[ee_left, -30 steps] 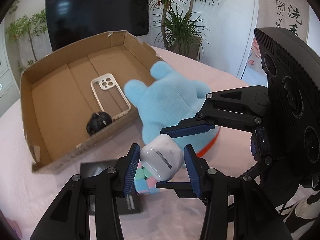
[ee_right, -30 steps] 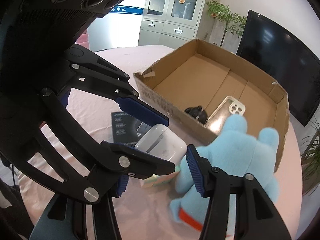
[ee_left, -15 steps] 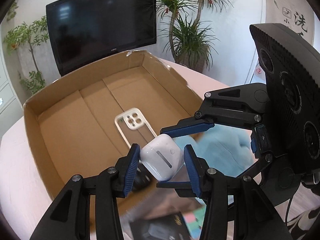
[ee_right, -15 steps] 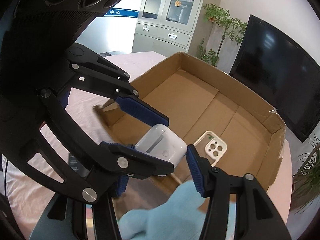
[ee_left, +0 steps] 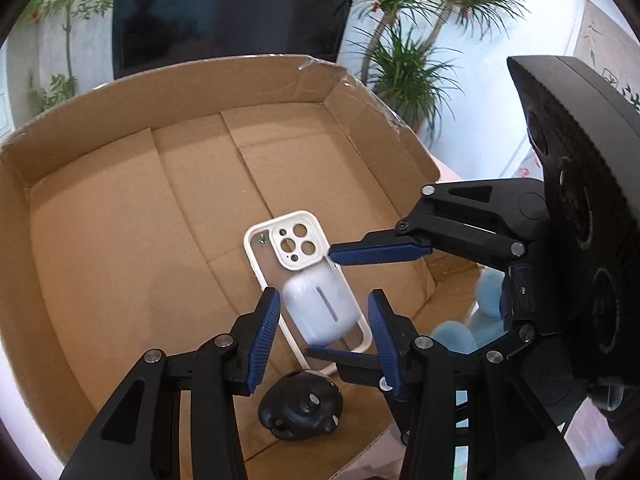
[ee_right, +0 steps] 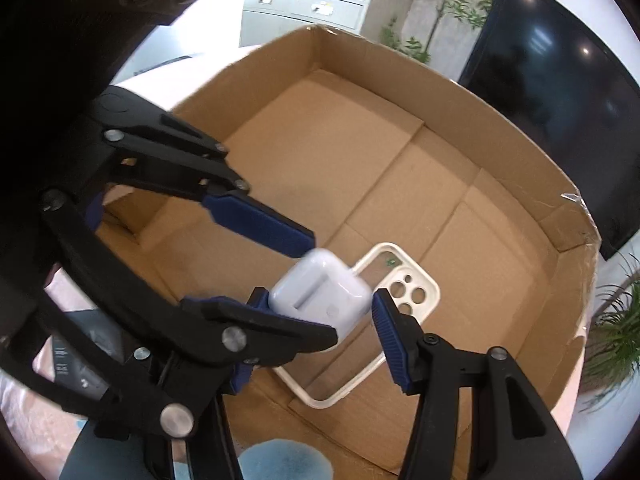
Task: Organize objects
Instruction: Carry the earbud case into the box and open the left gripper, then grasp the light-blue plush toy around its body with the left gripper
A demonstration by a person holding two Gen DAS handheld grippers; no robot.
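Note:
A white earbud case (ee_left: 320, 306) hangs over the open cardboard box (ee_left: 120, 208), above a white phone case (ee_left: 294, 246) lying on the box floor. My left gripper (ee_left: 322, 332) and my right gripper (ee_right: 316, 312) meet crosswise around the earbud case (ee_right: 320, 294). Gaps show between the left pads and the earbud case; the jaws stand open. In the right wrist view the case sits between the right pads with a small gap at the right pad. A black round object (ee_left: 300, 406) lies near the box's front wall.
A blue plush toy (ee_left: 476, 320) lies outside the box at the right, also low in the right wrist view (ee_right: 280, 460). A black booklet (ee_right: 80, 356) lies on the pink table left of the box. A TV (ee_left: 224, 12) and plants stand behind.
Both grippers moved with the earbud case from above the table to over the box interior. The jaws have spread and the earbud case now sits lower, loose between the pads.

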